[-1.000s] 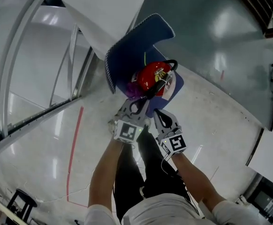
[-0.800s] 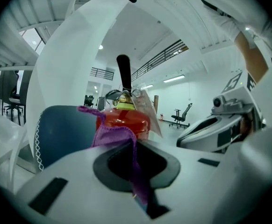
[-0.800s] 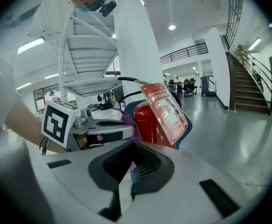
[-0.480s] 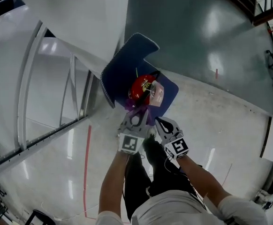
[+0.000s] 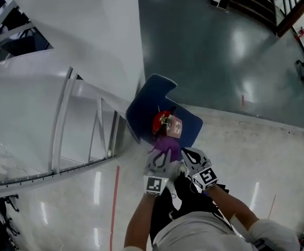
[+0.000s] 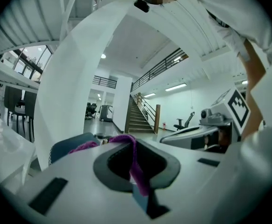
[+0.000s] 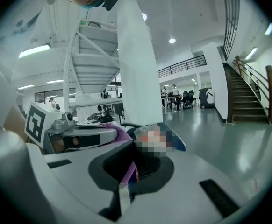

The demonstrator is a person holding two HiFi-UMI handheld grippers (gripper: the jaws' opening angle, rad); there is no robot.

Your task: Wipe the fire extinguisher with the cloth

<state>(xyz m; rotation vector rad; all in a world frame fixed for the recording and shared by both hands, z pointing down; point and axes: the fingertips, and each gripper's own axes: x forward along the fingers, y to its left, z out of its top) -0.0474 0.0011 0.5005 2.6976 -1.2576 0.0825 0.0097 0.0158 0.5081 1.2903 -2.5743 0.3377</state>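
The red fire extinguisher (image 5: 160,122) is standing near the middle of a dark blue mat (image 5: 141,109), toward the mat's near edge, and is carrying a pale tag (image 5: 174,127) at its top. The purple cloth (image 5: 167,145) is hanging bunched just at the extinguisher's near side, over the mat's near edge, though contact between them is not showing clearly. The left gripper (image 5: 161,155) and the right gripper (image 5: 186,154) are both pinching the cloth, a strip running between each closed pair of jaws.

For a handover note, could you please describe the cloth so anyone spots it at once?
At the foot of the white pillar, a blue mat bears the red fire extinguisher. Before it is the cloth: the only purple thing, pinched by the left tool and right tool.
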